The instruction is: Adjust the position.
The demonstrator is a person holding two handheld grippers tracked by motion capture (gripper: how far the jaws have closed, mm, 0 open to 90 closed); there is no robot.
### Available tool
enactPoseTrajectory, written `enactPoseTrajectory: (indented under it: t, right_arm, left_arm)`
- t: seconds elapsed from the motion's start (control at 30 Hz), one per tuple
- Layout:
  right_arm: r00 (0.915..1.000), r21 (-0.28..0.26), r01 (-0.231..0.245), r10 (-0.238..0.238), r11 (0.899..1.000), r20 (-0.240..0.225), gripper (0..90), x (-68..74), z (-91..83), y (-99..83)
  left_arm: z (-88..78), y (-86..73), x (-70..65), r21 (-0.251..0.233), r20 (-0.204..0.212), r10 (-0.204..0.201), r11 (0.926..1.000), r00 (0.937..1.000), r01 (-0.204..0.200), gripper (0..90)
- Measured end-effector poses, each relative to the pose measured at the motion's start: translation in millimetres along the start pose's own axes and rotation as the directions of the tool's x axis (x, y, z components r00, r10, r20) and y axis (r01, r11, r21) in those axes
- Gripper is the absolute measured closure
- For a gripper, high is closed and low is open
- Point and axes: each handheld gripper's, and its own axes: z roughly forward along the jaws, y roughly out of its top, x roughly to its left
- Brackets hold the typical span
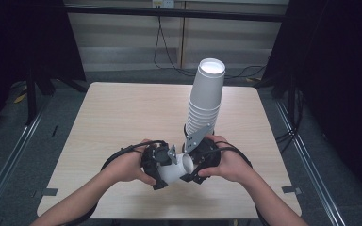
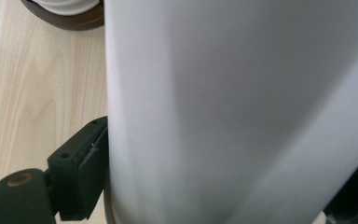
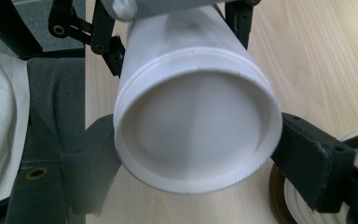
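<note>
My pale wood-grain table [image 1: 122, 117] is the broadest thing here, matte and square-cornered. On it rises a tall leaning stack of smooth white paper cups [image 1: 206, 96]. Near the table's front edge, a single tapered white cup [image 1: 176, 168] lies sideways between my hands: my left gripper [image 1: 162, 162] clamps its wall, and my right gripper [image 1: 199, 160] pinches its ridged base.

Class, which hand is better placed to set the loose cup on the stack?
Probably right: the right claw flanks the base of the paper cup, and the cup stack stands just beyond it; the left claw sits farther away.
</note>
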Motion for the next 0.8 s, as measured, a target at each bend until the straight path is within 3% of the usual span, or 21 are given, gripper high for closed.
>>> enactPoseTrajectory:
  t: [0.17,0.3,0.5,0.67,0.73,0.8]
  right_arm:
    - [0.9994,-0.015,-0.020,0.020,1.000,-0.028,20.0,-0.9,1.6,1.2]
    - [0.9989,-0.005,-0.027,0.027,1.000,-0.038,23.7,-0.5,2.5,2.3]
    - [0.9960,0.011,-0.069,0.069,0.998,-0.056,23.7,-0.7,5.2,2.0]
    - [0.9954,0.018,-0.079,0.079,0.997,-0.054,23.5,-0.3,7.8,3.7]
    - [0.9930,0.030,-0.106,0.107,0.994,-0.051,23.7,0.9,7.6,4.3]
    - [0.9946,0.020,-0.090,0.091,0.996,-0.049,24.8,0.2,8.6,3.9]
  left_arm:
    - [0.1,2.3,-1.6,-0.006,0.005,0.009,0.9999,1.0000,-0.008,13.0]
    - [0.5,2.8,-1.8,-0.003,-0.017,0.018,0.9998,0.9997,-0.018,13.0]
    - [0.4,3.4,-2.7,0.000,-0.004,0.033,0.9995,0.9994,-0.033,13.1]
    - [-0.5,4.2,-2.9,-0.002,-0.005,0.038,0.9993,0.9993,-0.038,13.4]
    - [-0.9,4.3,-3.0,-0.003,-0.008,0.040,0.9992,0.9992,-0.040,13.6]
    - [-1.8,4.3,-2.7,0.002,-0.016,0.052,0.9986,0.9985,-0.052,14.0]
